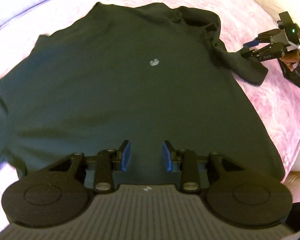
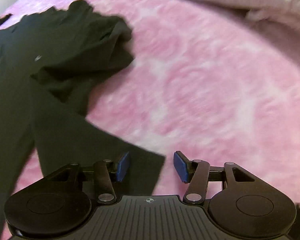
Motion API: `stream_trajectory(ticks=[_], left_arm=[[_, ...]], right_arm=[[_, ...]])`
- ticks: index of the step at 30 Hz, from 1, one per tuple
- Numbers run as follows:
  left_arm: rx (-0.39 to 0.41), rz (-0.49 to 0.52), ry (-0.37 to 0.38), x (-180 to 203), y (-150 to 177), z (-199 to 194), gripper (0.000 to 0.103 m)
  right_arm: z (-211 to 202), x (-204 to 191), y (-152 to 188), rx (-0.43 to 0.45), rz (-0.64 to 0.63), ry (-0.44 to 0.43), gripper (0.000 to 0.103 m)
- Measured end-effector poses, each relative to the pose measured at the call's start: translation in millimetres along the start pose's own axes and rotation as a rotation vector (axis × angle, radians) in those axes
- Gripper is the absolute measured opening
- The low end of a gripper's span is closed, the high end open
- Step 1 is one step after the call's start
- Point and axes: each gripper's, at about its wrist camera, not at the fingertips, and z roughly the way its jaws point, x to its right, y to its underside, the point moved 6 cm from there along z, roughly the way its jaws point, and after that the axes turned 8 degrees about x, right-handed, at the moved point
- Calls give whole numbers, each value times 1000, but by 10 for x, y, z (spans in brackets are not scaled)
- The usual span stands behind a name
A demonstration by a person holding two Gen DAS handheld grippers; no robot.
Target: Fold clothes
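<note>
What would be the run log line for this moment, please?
task: fold clothes | shirt: spread on pink blanket | left gripper: open | right gripper: open

left gripper (image 1: 146,155): points steeply down, jaws parted, nothing between the blue pads
right gripper (image 2: 151,166): points steeply down, jaws parted, gripping nothing
person's hand (image 1: 294,57): at far right, wrapped round the right gripper's handle

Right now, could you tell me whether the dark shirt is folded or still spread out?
Mostly spread. The shirt lies flat across the pink blanket, with only one sleeve bunched near its shoulder; no fold across the body.
</note>
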Motion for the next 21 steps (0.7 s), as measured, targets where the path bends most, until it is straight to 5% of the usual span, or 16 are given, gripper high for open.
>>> stream_trajectory(ticks=[2,3,8,10,15,21], left_arm=[[-1,21,-14,22,-144,44,30],[3,28,-14,37,-225,65,30],[46,104,24,266,-804,319,30],[66,139,54,415,-1043,500,30],[113,310,115,936,-1629,1045,30],[167,350,151,1217,-2223,1535,31]], right_arm=[[-93,111,-19,12,85,-6,9],[-172,169,-30,26,115,19,9],[-1152,647,106,138,239,536,9],[-1396,788,289,132,322,634,9],[-1643,902,550,114,393,675,9],[-1806,981,576,146,459,682,9]])
